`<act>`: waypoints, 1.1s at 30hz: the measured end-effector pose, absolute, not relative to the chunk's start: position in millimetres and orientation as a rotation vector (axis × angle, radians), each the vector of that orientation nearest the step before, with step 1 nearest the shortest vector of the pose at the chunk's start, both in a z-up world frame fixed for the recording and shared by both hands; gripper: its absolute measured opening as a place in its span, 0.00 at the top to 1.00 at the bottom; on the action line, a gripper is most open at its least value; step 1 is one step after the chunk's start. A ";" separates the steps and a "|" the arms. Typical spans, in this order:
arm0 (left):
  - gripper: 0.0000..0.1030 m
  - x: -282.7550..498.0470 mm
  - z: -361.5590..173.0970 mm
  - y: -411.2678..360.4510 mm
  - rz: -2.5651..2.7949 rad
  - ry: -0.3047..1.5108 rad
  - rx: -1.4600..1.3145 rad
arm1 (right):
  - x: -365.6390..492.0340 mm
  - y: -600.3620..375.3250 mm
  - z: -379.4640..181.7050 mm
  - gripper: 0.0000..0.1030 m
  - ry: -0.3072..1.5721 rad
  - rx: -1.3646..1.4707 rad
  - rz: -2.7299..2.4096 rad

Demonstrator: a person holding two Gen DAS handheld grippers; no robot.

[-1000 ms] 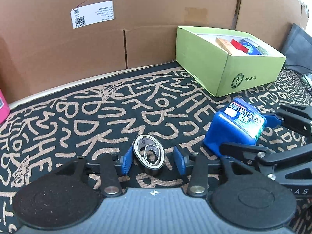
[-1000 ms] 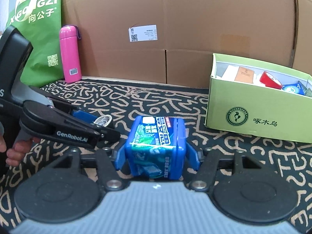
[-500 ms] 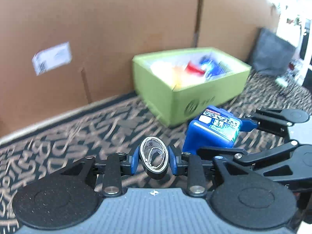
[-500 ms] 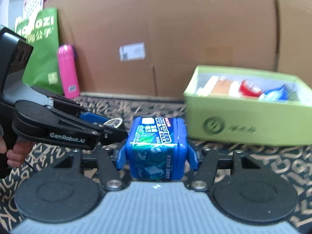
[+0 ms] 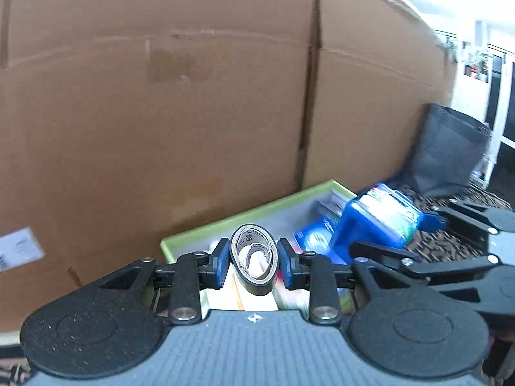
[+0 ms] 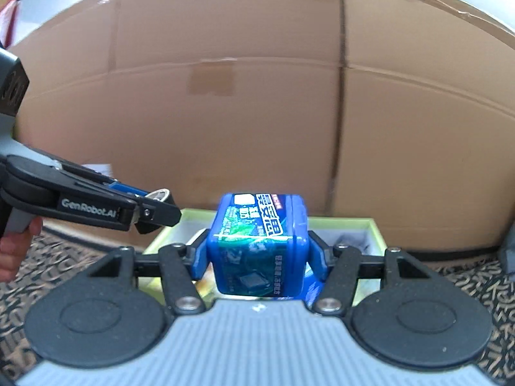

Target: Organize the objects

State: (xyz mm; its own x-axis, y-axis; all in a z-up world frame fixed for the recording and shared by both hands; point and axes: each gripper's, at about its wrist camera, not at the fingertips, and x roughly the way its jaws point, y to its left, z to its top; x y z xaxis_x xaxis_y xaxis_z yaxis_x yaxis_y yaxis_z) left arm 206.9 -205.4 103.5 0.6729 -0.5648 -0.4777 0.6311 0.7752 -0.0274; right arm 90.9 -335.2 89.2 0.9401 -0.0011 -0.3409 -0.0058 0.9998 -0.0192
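In the left wrist view, the left gripper [image 5: 253,262] has its jaws closed on a squashed oval roll of dark tape [image 5: 253,261], pinched across its sides and held in the air over the near end of the open lime-green cardboard box [image 5: 225,222]. Flat packets already lie inside the box beneath it, too blurred to identify. To the right, the right gripper [image 5: 389,230] carries a blue plastic tub with a printed green-and-white label [image 5: 379,222] above the same box.

In the right wrist view, the right gripper [image 6: 257,254] has its jaws clamped against both sides of the blue tub [image 6: 257,244], which hangs above the green box [image 6: 376,228]. The left gripper [image 6: 154,206] reaches in from the left with the tape [image 6: 157,194] just visible at its tip.

Judging by this, both items are picked up and brought over the box, but neither is released; lowering and letting go remain. Whether other loose objects wait on the patterned cloth [image 6: 466,289] cannot be told.
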 end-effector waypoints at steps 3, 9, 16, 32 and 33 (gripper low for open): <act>0.68 236.1 95.5 -225.8 -0.631 0.503 0.146 | 120.2 -350.4 84.5 0.42 0.364 -0.012 -0.027; 0.68 268.7 76.0 -243.4 -0.605 0.564 0.128 | 169.5 -372.0 64.8 0.42 0.408 0.015 -0.054; 0.27 270.8 59.8 -247.3 -0.573 0.603 0.126 | 199.5 -379.2 48.7 0.31 0.446 0.062 0.011; 0.04 171.8 62.5 -164.3 -0.486 0.498 -0.038 | 77.8 -364.9 64.6 0.00 0.317 0.057 -0.018; 0.03 161.5 62.0 -161.3 -0.479 0.495 -0.031 | 72.0 -361.7 65.4 0.00 0.327 0.057 -0.013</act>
